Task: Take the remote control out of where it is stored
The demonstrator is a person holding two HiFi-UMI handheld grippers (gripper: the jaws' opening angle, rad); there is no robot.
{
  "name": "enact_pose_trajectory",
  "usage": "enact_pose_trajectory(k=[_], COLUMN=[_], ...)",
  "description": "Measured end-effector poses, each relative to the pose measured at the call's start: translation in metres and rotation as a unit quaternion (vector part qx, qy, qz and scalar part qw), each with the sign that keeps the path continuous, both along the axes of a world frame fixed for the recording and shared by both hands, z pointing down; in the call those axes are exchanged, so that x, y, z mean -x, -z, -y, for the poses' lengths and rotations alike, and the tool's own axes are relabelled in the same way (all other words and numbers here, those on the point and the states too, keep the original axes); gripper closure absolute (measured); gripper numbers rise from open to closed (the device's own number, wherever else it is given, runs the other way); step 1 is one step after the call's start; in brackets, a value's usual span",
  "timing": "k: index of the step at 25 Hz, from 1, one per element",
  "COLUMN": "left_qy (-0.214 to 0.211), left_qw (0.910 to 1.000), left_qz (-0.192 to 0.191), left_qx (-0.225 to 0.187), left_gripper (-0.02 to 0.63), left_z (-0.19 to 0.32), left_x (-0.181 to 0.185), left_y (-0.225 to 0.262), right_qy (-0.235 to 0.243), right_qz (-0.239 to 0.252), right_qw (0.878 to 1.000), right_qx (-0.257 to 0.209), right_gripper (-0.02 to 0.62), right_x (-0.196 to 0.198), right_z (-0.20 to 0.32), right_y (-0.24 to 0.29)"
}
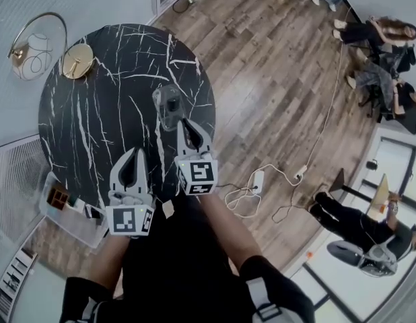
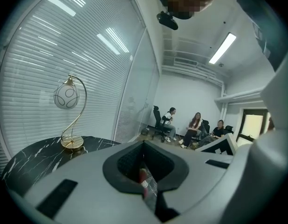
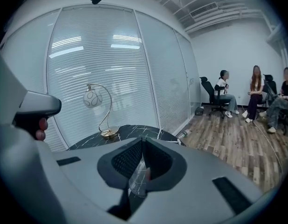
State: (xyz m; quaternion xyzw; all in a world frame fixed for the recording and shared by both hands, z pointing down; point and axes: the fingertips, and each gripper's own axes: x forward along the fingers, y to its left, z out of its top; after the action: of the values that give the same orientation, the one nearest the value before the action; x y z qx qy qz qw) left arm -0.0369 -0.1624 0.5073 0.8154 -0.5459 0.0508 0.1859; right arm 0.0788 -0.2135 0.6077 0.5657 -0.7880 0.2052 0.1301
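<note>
A person is holding two grey handheld grippers over a round black marble tabletop (image 1: 93, 126). The right gripper (image 1: 186, 122) is pinching the near edge of a clear crinkly plastic pouch (image 1: 167, 105). Its jaws are pressed together on the thin film, which is showing in the seam in the right gripper view. The pouch is reaching out just beyond those jaws, over the middle of the tabletop. The grey remote control (image 1: 171, 103) is sitting inside it, just ahead of the jaw tips. The left gripper (image 1: 132, 152) is hovering beside the right one, nearer the person, with its jaws pressed together and apart from the pouch.

The step in hand seems to be steadying the pouch so it can be opened. To do this well, the right jaws should be gripping film only, not the remote, so the remote can slide freely. The left jaws likely need to spread and take the opposite lip of the pouch. Resting the pouch on the tabletop first would probably stop it swinging. Where the opening lies is not clear from here.
</note>
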Motion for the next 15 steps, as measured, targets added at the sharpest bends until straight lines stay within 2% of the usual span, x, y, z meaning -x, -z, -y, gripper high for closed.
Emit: enact_pose_trajectory(k=[5,15], left_qy=[0.001,0.013], left_qw=[0.9999,0.9993], left_qz=[0.002,-0.003], left_qx=[0.011,0.036], left_gripper=[0.598,0.598], left_z=[0.010,0.027], left_x=[0.007,0.028], left_y=[-0.014,-0.038], right_qy=[0.005,0.007], right_qz=[-0.010,-0.026], right_qw=[1.000,0.998], right_qx=[0.019,0.054], right_gripper=[0.570,0.452], right_x=[0.005,0.015], right_z=[0.013,0.037], right_y=[-0.025,-0.059])
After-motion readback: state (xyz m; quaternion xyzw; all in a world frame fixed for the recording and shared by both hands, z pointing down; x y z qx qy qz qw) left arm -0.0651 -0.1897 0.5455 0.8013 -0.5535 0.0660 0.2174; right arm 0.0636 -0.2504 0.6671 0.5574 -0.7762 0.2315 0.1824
